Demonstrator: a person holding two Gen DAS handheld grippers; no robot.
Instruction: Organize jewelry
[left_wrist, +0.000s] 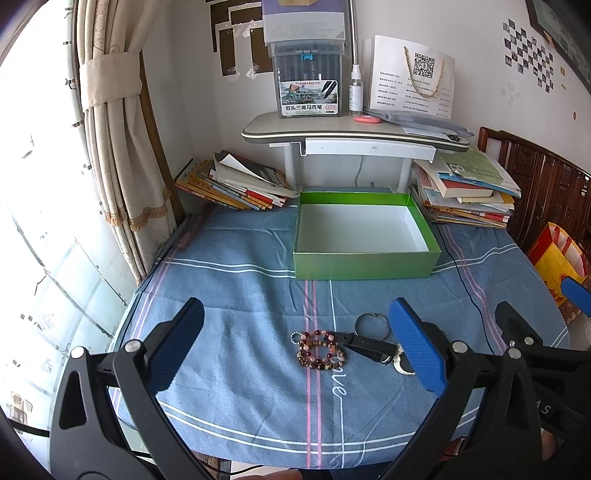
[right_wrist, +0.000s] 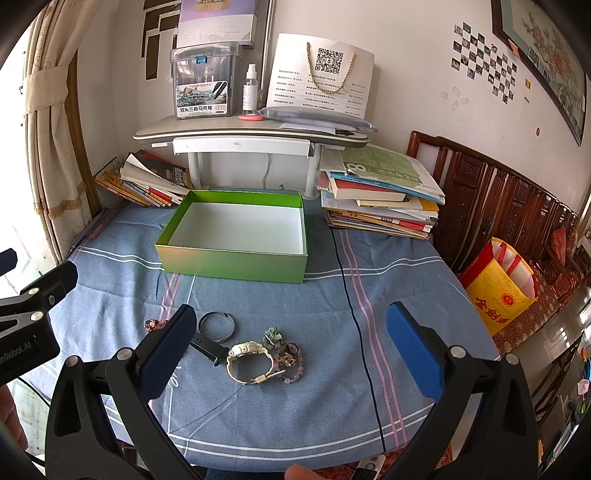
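We note the black watch strap (left_wrist: 364, 344) lying near the table's front edge, long axis left-right, beside the bead bracelets (left_wrist: 320, 350). Left gripper (left_wrist: 295, 347) and right gripper (right_wrist: 291, 350) gape wide, empty, touching nothing.

- We count one green box (right_wrist: 236, 264), open, well ahead of both claws.
- We see one thin metal ring (right_wrist: 217, 326), one black strap (right_wrist: 207, 348) and one white watch (right_wrist: 248, 360) just ahead of the right claw.
- We count two bead clusters: one (left_wrist: 320, 350) between the left claw's fingers, another (right_wrist: 290, 360) between the right's.
- Two book stacks (right_wrist: 380, 195) (left_wrist: 236, 184) flank the box.
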